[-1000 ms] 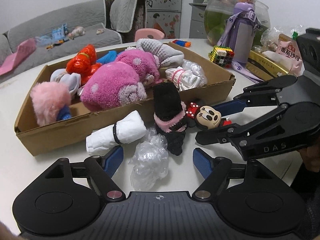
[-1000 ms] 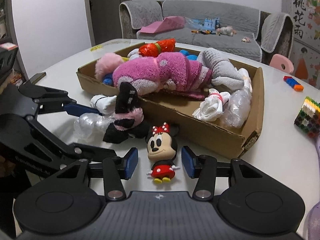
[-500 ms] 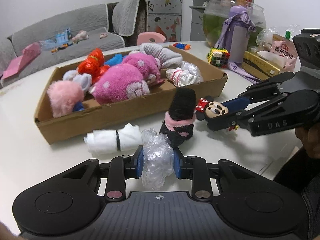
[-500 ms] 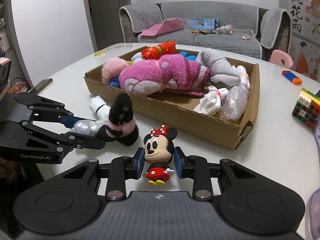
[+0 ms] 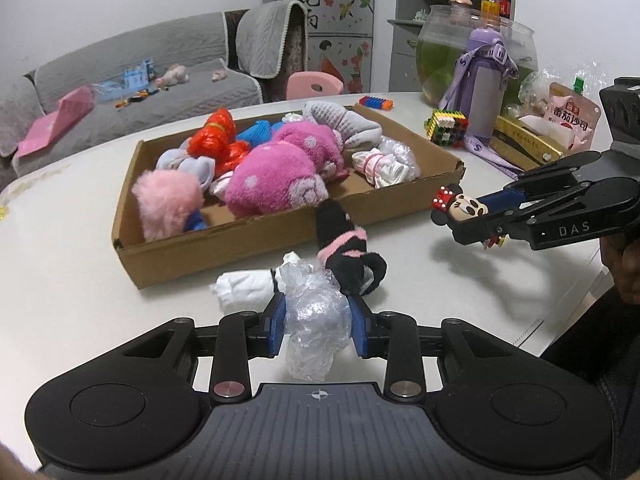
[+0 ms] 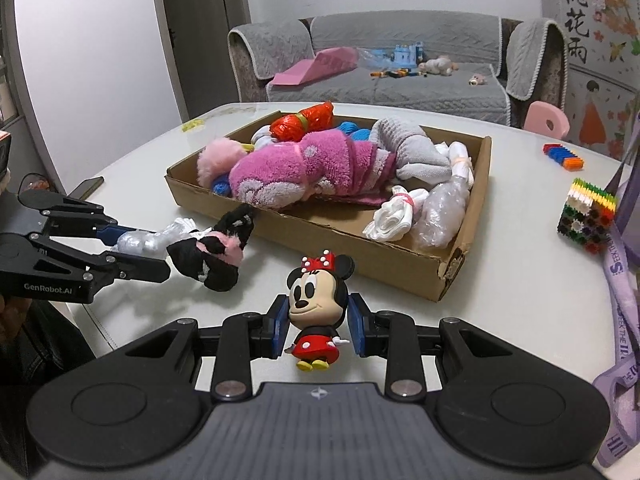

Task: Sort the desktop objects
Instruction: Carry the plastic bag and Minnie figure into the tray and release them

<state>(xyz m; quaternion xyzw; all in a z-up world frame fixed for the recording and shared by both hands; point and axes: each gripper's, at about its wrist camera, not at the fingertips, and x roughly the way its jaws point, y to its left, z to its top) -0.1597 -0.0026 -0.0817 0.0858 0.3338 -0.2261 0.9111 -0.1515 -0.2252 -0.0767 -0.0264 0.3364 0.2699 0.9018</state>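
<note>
My left gripper has its blue pads pressed on a crumpled clear plastic wad, lifted just off the white table; its jaws are opening slightly. My right gripper is shut on a Minnie Mouse figure, held upright above the table. In the left wrist view the right gripper hangs at the right with the figure. A black sock with a pink cuff and a white rolled cloth lie in front of the cardboard box, which holds several soft items.
At the table's far right stand a purple bottle, a glass bowl, snack packets and a colourful block cube. A purple lanyard trails along the right edge. A grey sofa stands behind.
Both grippers went from open to shut: the left on the plastic wad, the right on the Minnie figure. Each then lifted its object and drew back from the box.
</note>
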